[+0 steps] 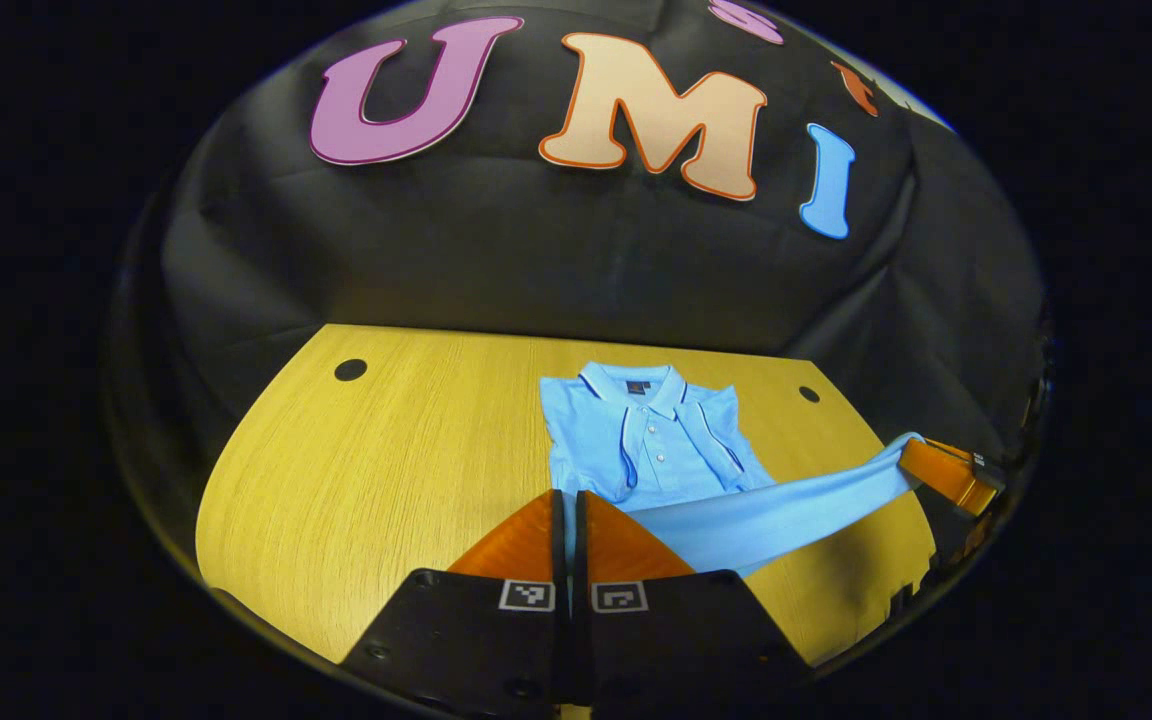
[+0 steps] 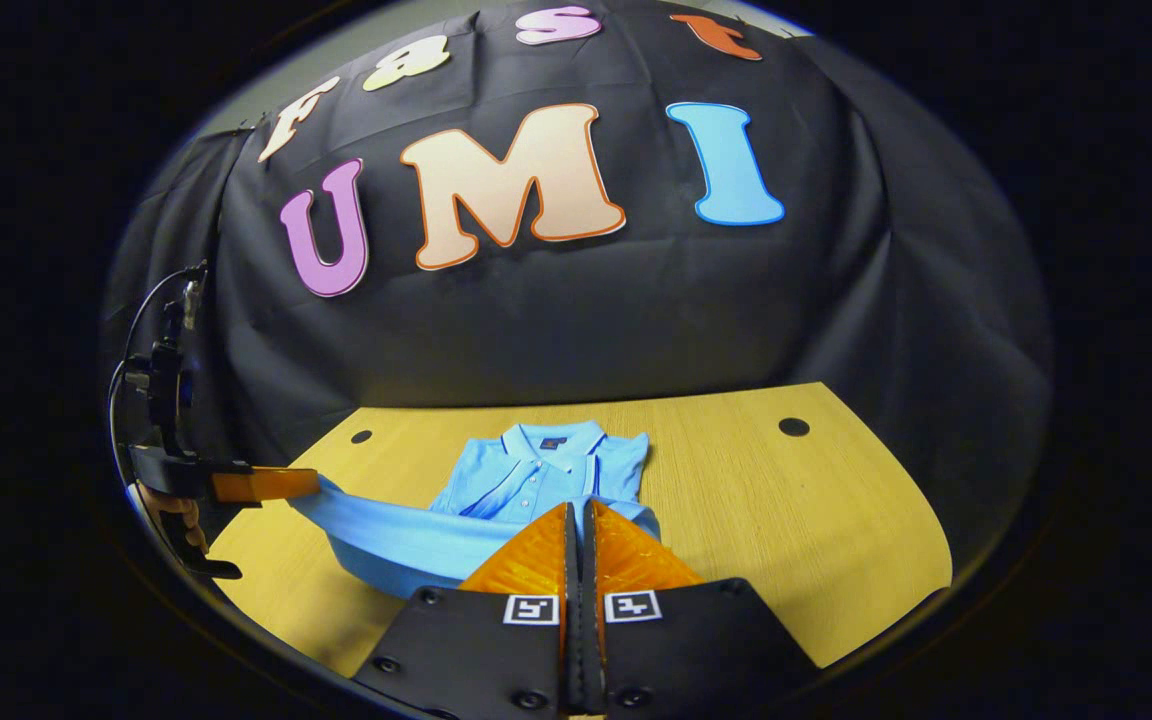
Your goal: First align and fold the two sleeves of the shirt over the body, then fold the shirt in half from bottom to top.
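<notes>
A light blue polo shirt (image 1: 656,440) lies collar-away on the yellow wooden table (image 1: 386,460), its sleeves folded in over the body. Its bottom hem (image 1: 776,515) is lifted off the table and stretched taut between both grippers. My left gripper (image 1: 569,495) is shut on one hem corner at the bottom of the left gripper view. The right gripper (image 1: 911,455) pinches the other corner at the far right. In the right gripper view, my right gripper (image 2: 578,508) is shut on the shirt (image 2: 536,470), and the left gripper (image 2: 311,485) holds the hem (image 2: 396,535) at the left.
The table (image 2: 786,500) has two round dark holes near its back corners (image 2: 793,427) (image 2: 361,437). The black cloth wall stands close behind the table's back edge. A hand (image 2: 171,515) holds the left gripper at the table's left edge.
</notes>
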A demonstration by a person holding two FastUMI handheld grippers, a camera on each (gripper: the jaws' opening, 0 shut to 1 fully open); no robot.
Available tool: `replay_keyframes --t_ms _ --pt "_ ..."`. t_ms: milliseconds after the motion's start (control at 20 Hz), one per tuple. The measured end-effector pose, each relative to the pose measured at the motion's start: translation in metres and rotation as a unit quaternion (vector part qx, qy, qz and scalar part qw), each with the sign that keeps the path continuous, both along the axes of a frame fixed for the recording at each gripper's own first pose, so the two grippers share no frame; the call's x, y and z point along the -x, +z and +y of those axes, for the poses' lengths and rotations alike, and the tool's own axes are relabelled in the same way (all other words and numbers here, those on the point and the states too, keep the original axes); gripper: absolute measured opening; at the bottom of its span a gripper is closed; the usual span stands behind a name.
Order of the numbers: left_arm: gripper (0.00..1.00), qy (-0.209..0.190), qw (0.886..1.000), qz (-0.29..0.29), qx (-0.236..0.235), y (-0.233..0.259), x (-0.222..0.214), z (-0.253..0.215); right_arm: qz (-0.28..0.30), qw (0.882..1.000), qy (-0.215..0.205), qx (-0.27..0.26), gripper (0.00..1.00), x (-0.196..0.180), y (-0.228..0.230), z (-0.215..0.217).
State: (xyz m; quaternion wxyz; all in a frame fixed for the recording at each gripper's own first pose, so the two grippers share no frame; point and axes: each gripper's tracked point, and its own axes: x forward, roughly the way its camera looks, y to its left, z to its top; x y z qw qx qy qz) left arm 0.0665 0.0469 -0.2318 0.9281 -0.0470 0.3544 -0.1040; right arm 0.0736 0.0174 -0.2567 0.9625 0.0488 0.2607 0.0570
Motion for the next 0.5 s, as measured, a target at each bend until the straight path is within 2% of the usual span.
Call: replay_keyframes --t_ms 450,500 --pt "0.0 0.005 1.0 -0.005 0.009 -0.021 -0.088 0.001 0.001 1.0 -0.024 0.016 0.02 -0.084 -0.028 -0.001" --pt "0.0 0.005 1.0 -0.006 0.01 -0.027 -0.097 0.0 0.0 0.999 -0.03 0.015 0.03 -0.093 -0.045 0.001"
